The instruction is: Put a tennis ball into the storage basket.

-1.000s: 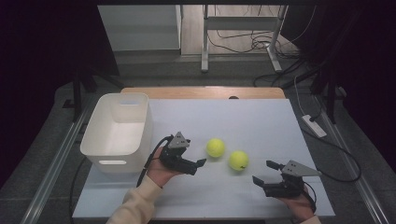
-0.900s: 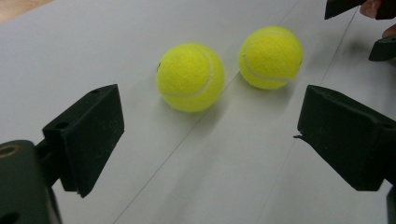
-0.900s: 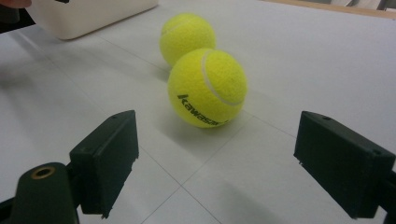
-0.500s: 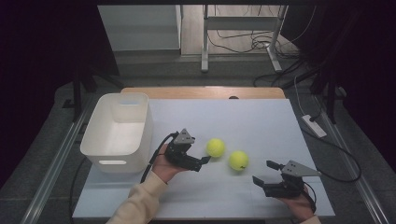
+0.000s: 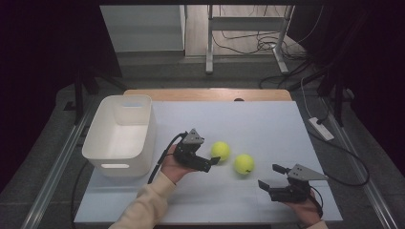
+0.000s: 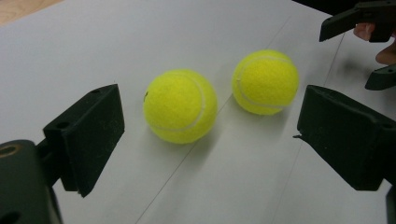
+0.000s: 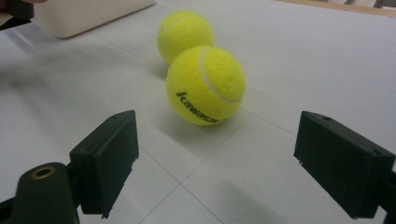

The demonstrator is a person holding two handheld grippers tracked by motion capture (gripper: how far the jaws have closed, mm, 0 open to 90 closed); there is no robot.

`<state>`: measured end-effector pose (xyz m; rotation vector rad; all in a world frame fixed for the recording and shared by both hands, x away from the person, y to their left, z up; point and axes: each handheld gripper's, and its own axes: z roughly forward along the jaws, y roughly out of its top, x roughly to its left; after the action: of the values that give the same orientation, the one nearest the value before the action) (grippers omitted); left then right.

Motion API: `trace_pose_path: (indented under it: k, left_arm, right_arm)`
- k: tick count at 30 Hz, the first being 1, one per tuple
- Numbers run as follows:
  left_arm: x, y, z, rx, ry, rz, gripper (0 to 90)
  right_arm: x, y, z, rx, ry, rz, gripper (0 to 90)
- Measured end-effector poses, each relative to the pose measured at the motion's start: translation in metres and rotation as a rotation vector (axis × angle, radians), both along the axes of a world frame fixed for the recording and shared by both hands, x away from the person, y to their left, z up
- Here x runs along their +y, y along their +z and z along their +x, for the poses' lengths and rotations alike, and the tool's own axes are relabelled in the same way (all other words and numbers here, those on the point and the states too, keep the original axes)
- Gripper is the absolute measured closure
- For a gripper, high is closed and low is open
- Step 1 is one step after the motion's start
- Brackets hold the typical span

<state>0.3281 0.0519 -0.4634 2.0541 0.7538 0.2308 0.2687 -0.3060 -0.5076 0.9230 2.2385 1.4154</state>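
Note:
Two yellow tennis balls lie side by side on the white table top: one (image 5: pixel 220 150) to the left, the other (image 5: pixel 244 163) to the right and nearer me. My left gripper (image 5: pixel 212 163) is open, its tips just short of the left ball (image 6: pixel 180 106), which lies ahead between the jaws, with the second ball (image 6: pixel 265 81) behind it. My right gripper (image 5: pixel 269 175) is open and empty, a little right of the right ball. That ball (image 7: pixel 206 85), printed with black lettering, lies ahead of its jaws, and the other ball (image 7: pixel 185 30) is behind it.
A white plastic bin (image 5: pixel 119 133) with handle slots stands on the table's left side, beside my left hand. Its wall (image 7: pixel 84 14) shows beyond the balls. A wooden strip (image 5: pixel 205 94) runs along the table's far edge. Cables lie on the floor behind.
My left gripper has moved to the right, closer to the left ball. The right gripper and both balls have stayed where they were.

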Motion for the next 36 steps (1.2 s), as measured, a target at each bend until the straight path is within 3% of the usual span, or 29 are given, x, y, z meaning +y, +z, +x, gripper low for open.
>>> trace_pose_path:
  k: [24, 36]
  left_arm:
    - [-0.026, 0.0, 0.016, 0.005, -0.034, 0.039, 8.5]
    - [-0.036, -0.005, 0.025, 0.018, -0.016, 0.047, 8.3]
  right_arm:
    - [-0.001, 0.0, 0.0, 0.004, -0.001, 0.01, 13.7]
    - [-0.001, 0.0, 0.0, 0.004, -0.004, 0.008, 13.7]
